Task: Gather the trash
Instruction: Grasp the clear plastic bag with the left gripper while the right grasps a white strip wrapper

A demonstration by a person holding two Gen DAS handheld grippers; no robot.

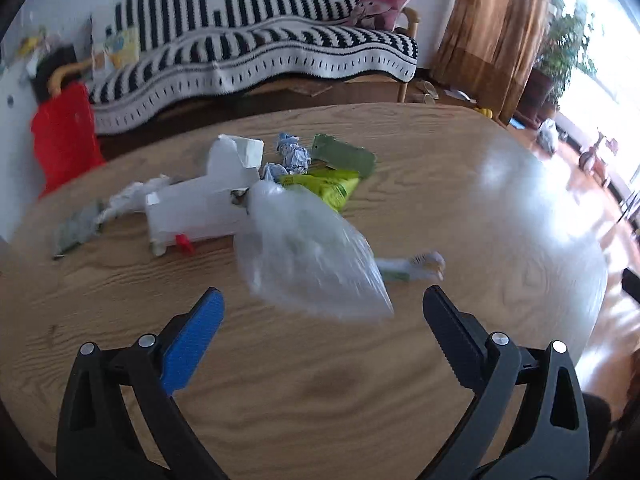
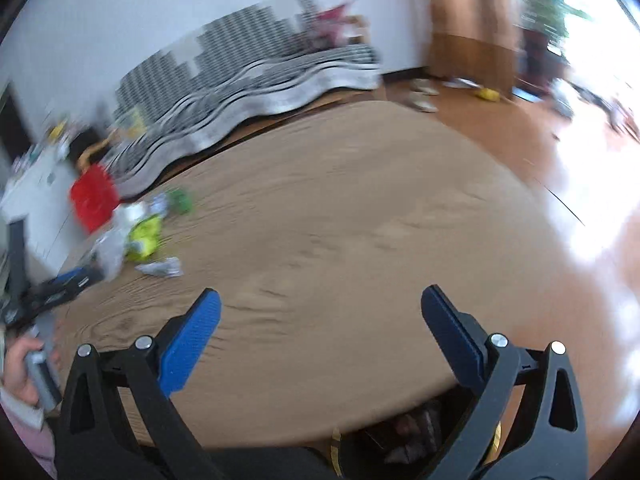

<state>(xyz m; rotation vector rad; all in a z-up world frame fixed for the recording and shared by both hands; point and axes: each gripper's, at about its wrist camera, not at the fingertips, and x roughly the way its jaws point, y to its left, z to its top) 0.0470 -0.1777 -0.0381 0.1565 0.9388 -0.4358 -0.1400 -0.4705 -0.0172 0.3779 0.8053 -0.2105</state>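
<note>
Left gripper (image 1: 322, 300) hangs over the table, jaws spread wide, nothing between the pads. Just beyond its fingertips lies a clear plastic bag (image 1: 308, 256), blurred, not touched by either finger. Behind the bag sits the rest of the trash: a torn white carton (image 1: 208, 204), a yellow-green wrapper (image 1: 324, 188), a crumpled paper ball (image 1: 294, 156), a green card piece (image 1: 346, 156), and a small wrapper (image 1: 412, 266) off to the bag's right.

Right gripper (image 2: 320, 304) is spread wide too, empty, over bare wood; the trash pile (image 2: 140, 236) lies well off to its left, near the person's hand (image 2: 24, 368) on the other tool.

All of it rests on a round wooden table (image 1: 460, 208). Beyond: a sofa under a black-and-white striped throw (image 1: 256, 44), a red bag (image 1: 64, 136), a brown curtain (image 1: 488, 28), and a bright window with a plant.
</note>
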